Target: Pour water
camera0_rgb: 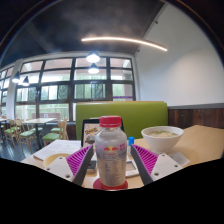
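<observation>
A clear plastic bottle (110,150) with a printed label and a red bottom end stands upright between my fingers. My gripper (111,165) is shut on it, with the pink pads (82,160) pressing on both of its sides. I cannot see whether its base rests on the wooden table (200,145) or hangs just above it. Beyond the right finger, a white bowl (162,137) sits on the table. The bottle hides what lies straight ahead of it.
White paper or a tray (55,149) lies beyond the left finger. A small blue object (131,142) shows just right of the bottle. A green bench back (135,112) runs behind the table. Chairs and tables (30,128) stand by the windows on the left.
</observation>
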`<state>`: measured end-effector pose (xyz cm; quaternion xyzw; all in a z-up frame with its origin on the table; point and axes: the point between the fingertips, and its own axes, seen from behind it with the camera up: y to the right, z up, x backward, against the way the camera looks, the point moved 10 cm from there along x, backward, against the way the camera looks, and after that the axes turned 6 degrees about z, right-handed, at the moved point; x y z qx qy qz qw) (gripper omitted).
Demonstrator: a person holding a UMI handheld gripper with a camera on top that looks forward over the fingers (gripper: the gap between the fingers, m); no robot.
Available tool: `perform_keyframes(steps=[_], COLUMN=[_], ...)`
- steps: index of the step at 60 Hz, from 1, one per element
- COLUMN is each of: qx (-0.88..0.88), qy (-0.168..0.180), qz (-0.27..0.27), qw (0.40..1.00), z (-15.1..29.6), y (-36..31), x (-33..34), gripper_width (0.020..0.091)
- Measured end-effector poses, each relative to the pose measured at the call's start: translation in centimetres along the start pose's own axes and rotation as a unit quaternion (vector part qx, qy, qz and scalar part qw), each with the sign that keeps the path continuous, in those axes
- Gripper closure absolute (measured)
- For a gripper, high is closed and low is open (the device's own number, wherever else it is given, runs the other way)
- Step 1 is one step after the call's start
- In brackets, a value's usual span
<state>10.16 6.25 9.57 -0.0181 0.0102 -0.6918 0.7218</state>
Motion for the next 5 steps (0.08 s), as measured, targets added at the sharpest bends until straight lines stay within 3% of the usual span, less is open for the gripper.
perform_keyframes(steps=[5], qx=[0.000], qy=[0.000], qz=[-0.001], qw=[1.000], z=[0.00], y=[-0.02], x=[1.16], gripper_width=[0.0279])
